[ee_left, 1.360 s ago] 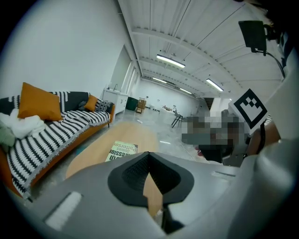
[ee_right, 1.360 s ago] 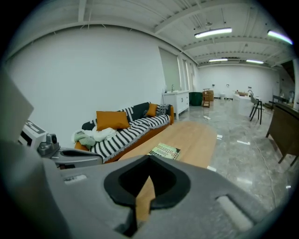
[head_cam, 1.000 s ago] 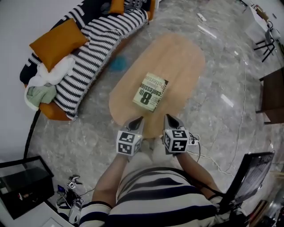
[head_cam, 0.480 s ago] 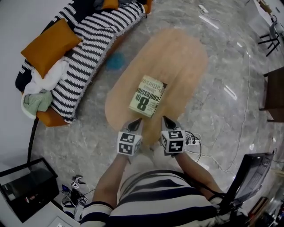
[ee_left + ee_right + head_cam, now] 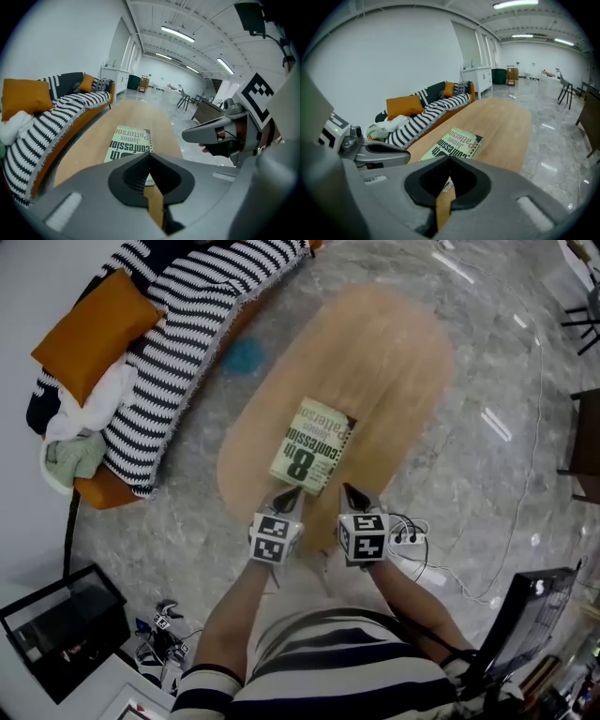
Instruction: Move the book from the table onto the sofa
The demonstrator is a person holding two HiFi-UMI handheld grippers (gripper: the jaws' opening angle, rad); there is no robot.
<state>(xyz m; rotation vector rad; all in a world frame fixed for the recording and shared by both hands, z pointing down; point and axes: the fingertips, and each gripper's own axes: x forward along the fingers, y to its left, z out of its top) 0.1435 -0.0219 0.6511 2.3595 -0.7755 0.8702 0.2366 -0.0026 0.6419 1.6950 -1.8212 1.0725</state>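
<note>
We hold the left gripper (image 5: 288,494) and right gripper (image 5: 352,491), both closed and empty, at the near edge of the green book (image 5: 314,446); it lies flat on the oval wooden table (image 5: 384,343); the striped sofa (image 5: 187,324) stands beside.

Ceiling strips (image 5: 178,33) are lighting the room evenly; floor (image 5: 492,425) beyond the right gripper (image 5: 349,489) is glaring; fisheye edges are darkening.

Long hall, white wall (image 5: 393,56), ceiling strip lights (image 5: 177,33) on. Glossy grey marble floor (image 5: 487,484) with light glints. Oval wooden table (image 5: 394,352) mid-floor. Orange sofa (image 5: 105,491) along wall, striped throw (image 5: 187,324), orange cushion (image 5: 89,329). White counter (image 5: 477,77) beyond sofa. Dark chairs (image 5: 565,91) far right. White power strip (image 5: 411,534), cables on floor by table end.
</note>
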